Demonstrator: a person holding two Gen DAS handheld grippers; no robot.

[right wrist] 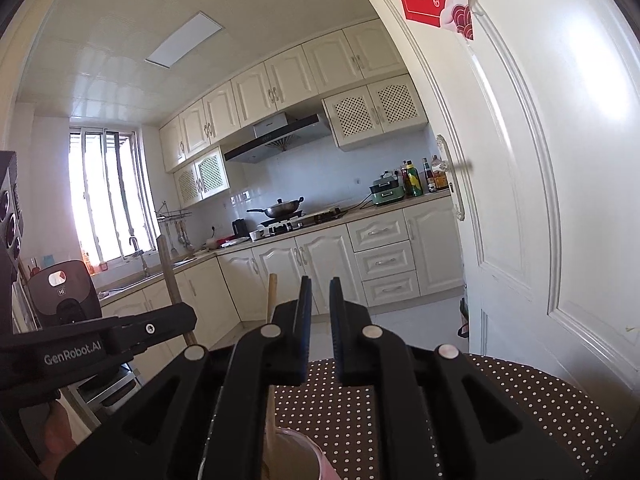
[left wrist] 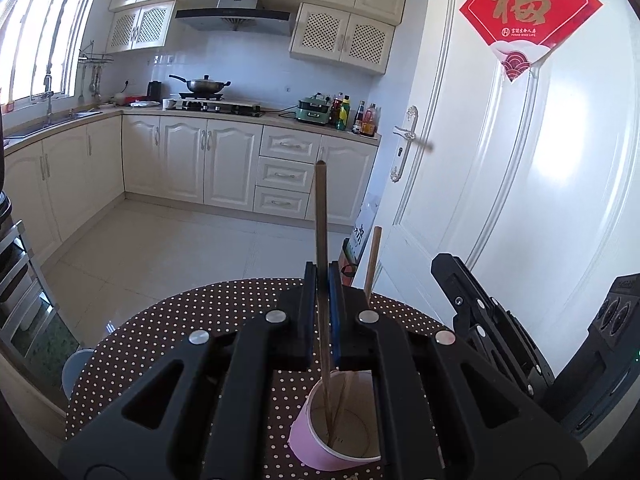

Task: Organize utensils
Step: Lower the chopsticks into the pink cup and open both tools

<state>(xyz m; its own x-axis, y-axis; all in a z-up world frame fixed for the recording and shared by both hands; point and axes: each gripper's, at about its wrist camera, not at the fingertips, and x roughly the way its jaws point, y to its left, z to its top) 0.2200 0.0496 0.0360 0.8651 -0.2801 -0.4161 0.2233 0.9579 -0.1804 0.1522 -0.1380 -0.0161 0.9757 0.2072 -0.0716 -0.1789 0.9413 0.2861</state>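
In the left wrist view my left gripper (left wrist: 322, 270) is shut on a dark brown chopstick (left wrist: 321, 208). The stick stands nearly upright and its lower end dips into a pink paper cup (left wrist: 306, 446) on the dotted table (left wrist: 180, 320). A lighter chopstick (left wrist: 373, 260) leans in the same cup. The right gripper (left wrist: 452, 276) hovers just right of the cup. In the right wrist view my right gripper (right wrist: 320, 284) is open by a narrow gap with nothing between its pads. There the light chopstick (right wrist: 272, 296) rises left of the gripper from the cup (right wrist: 314, 454). The left gripper (right wrist: 176, 316) holds the dark chopstick (right wrist: 168, 272).
A white door (left wrist: 540, 200) stands close on the right, behind the round table's far edge. A pale blue stool (left wrist: 76, 368) sits on the floor at the table's left. A metal rack (left wrist: 20, 280) and a black appliance (right wrist: 64, 292) are further left.
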